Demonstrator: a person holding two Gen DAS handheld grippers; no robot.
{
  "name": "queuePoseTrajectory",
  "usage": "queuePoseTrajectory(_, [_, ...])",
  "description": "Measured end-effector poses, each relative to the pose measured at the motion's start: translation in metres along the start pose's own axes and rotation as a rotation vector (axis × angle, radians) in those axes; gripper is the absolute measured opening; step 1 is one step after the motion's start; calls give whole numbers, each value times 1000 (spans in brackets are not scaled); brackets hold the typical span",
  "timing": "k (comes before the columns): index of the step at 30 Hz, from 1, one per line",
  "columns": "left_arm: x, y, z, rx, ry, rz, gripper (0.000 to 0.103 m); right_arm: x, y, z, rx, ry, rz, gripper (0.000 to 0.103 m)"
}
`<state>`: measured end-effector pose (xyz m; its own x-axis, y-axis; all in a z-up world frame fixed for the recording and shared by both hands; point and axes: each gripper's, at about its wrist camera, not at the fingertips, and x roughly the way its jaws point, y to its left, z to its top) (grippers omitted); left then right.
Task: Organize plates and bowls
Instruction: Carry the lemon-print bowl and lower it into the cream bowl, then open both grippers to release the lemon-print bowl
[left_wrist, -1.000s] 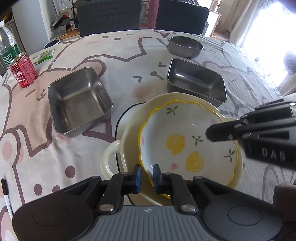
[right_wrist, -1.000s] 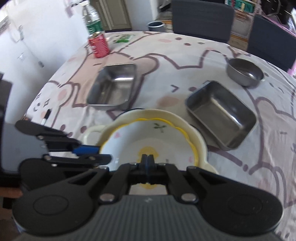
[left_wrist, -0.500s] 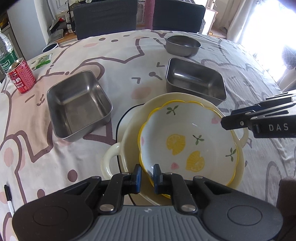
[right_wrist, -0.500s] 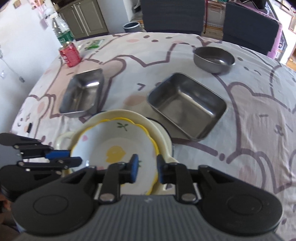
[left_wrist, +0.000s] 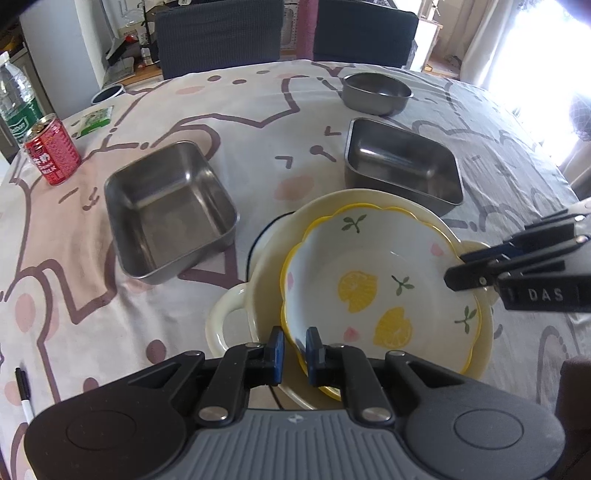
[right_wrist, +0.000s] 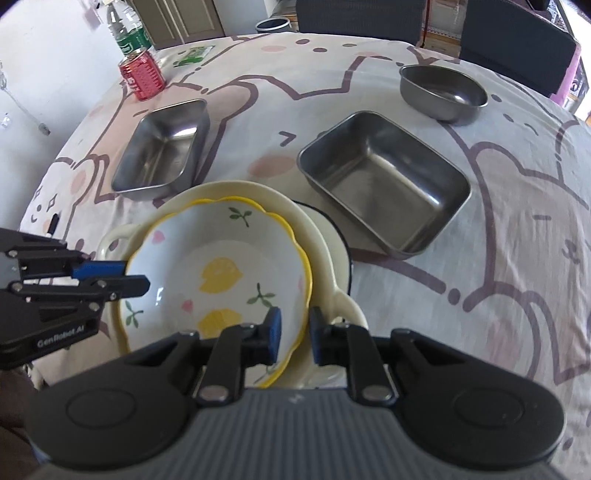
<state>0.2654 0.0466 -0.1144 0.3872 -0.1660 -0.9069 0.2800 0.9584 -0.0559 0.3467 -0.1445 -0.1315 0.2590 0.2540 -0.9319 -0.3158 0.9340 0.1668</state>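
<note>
A white lemon-print bowl (left_wrist: 373, 280) with a wavy yellow rim sits nested in a cream two-handled dish (left_wrist: 258, 266), which rests on a dark-rimmed plate (right_wrist: 332, 236). My left gripper (left_wrist: 295, 354) is shut on the bowl's near rim, and the right wrist view shows it at the bowl's left edge (right_wrist: 133, 275). My right gripper (right_wrist: 295, 334) straddles the opposite rim of the lemon bowl (right_wrist: 221, 266). Its jaws are closing, with one pad inside and one outside and a small gap still visible. It shows at the right in the left wrist view (left_wrist: 456, 267).
Two square steel trays (left_wrist: 166, 206) (left_wrist: 402, 166) and a round steel bowl (left_wrist: 375, 92) stand beyond the stack on the cartoon-print tablecloth. A red can (left_wrist: 51, 153) and a water bottle (left_wrist: 16, 99) are at the far left. A pen (left_wrist: 24, 391) lies near the left edge. Dark chairs (left_wrist: 218, 33) stand behind the table.
The right gripper was shut over the bowl's middle. It opened, shifted to the bowl's right rim and sank over it, and its jaws are now narrower. The left gripper has kept its grip.
</note>
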Motion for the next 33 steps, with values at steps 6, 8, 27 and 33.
queuePoseTrajectory(6, [-1, 5, 1, -15, -2, 2, 14, 1, 4, 1, -15, 8, 19, 17])
queuePoseTrajectory(8, [-1, 5, 1, -15, 3, 4, 14, 1, 3, 1, -10, 9, 23, 16])
queuePoseTrajectory(27, [-14, 8, 0, -34, -25, -20, 24, -2, 1, 1, -1, 13, -28, 7])
queuePoseTrajectory(33, [-14, 7, 1, -37, -23, -25, 24, -2, 4, -1, -17, 17, -26, 14])
